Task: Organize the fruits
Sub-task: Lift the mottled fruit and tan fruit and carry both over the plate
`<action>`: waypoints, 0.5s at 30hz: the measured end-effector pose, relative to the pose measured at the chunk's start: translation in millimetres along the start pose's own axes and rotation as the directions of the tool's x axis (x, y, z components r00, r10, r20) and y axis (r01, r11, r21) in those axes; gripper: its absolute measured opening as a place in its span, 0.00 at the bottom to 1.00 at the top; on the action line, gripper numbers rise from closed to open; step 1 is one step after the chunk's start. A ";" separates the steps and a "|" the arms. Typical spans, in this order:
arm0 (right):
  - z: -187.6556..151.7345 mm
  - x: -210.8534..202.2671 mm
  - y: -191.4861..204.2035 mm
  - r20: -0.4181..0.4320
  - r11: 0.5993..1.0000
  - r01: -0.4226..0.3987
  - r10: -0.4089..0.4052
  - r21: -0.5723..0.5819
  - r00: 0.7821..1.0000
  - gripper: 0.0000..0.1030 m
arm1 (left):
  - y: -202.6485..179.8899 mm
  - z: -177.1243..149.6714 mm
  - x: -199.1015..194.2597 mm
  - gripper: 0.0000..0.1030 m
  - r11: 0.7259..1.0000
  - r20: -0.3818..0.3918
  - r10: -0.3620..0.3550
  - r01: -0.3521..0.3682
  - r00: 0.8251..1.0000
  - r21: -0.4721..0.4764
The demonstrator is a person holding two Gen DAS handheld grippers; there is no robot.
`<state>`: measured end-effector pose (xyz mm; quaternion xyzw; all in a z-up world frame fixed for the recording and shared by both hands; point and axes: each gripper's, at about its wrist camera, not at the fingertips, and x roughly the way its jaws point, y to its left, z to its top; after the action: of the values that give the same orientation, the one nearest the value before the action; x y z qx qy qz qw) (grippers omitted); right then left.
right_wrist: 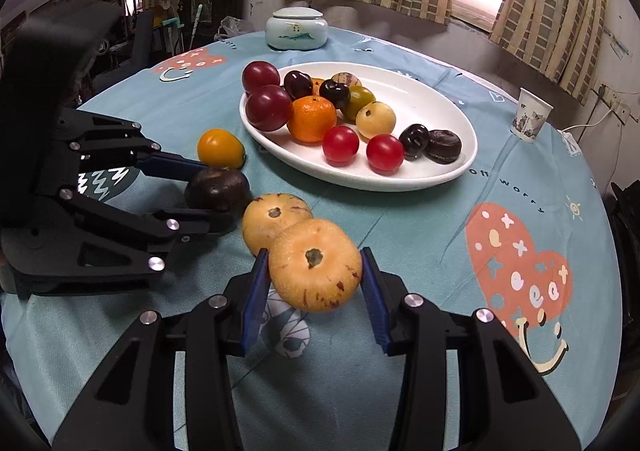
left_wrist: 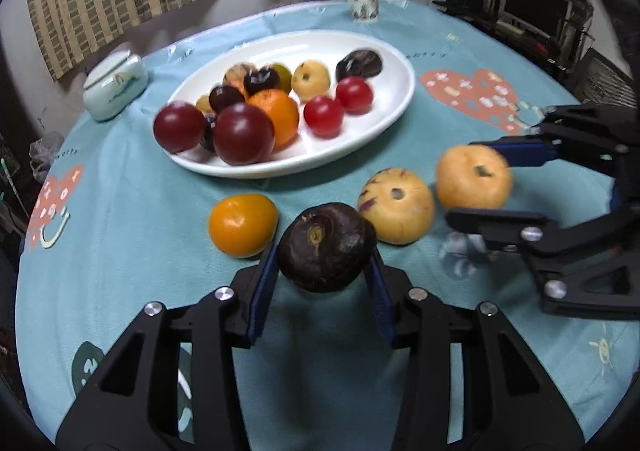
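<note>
**Inspector:** State of the two claws?

**Assistant:** The left gripper (left_wrist: 326,269) is pinching a dark purple round fruit (left_wrist: 326,247), one blue pad against each side. The right gripper (right_wrist: 314,283) is pinching a yellow-orange fruit with reddish flecks (right_wrist: 315,265) in the same manner. Whether either fruit is clear of the tablecloth (left_wrist: 132,219) cannot be told.

**Inspector:** The relation governing the next move?

**Assistant:** The white oval plate (right_wrist: 460,171), already well stocked with fruit, lies ahead of both claws, across open cloth. Its long axis runs obliquely, far-left to near-right from the right wrist view. From that view the bare stretch of plate lies on the right gripper's side. My judgement: each held fruit goes forward onto it.

**Inspector:** Anything left loose?

**Assistant:** A streaked yellow fruit (left_wrist: 396,207) sits between the two held ones, touching or nearly touching both; an orange tomato-like fruit (left_wrist: 243,225) lies just left of the purple one.

**Inspector:** Legible writing?

**Assistant:** The cloth reads "off worry" (right_wrist: 506,187) beside the plate. Print on the paper cup (right_wrist: 530,117) and lidded ceramic jar (right_wrist: 296,29) is unreadable.
</note>
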<state>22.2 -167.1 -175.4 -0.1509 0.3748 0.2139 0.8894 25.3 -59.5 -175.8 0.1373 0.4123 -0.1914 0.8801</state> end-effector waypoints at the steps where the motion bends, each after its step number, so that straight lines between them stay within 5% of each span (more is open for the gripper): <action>1: 0.0 -0.5 0.2 0.001 1.000 0.000 0.000 -0.001 1.000 0.43 | -0.3 -0.8 -7.2 0.43 1.000 0.016 -0.006 0.006 1.000 0.002; 8: 14.0 -24.3 -9.2 0.080 1.000 -0.001 -0.002 0.028 0.997 0.43 | 20.5 22.9 -45.6 0.43 0.999 0.117 -0.002 0.007 0.993 -0.044; 15: 55.1 -50.8 -26.3 0.191 0.998 0.042 -0.052 0.053 0.980 0.43 | 34.4 59.7 -53.2 0.43 0.991 0.176 0.094 -0.076 0.980 -0.107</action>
<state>36.4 -179.8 -98.3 -0.1167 0.2888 0.1972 0.9296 49.7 -40.9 -94.4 0.0928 0.3337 -0.1443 0.9269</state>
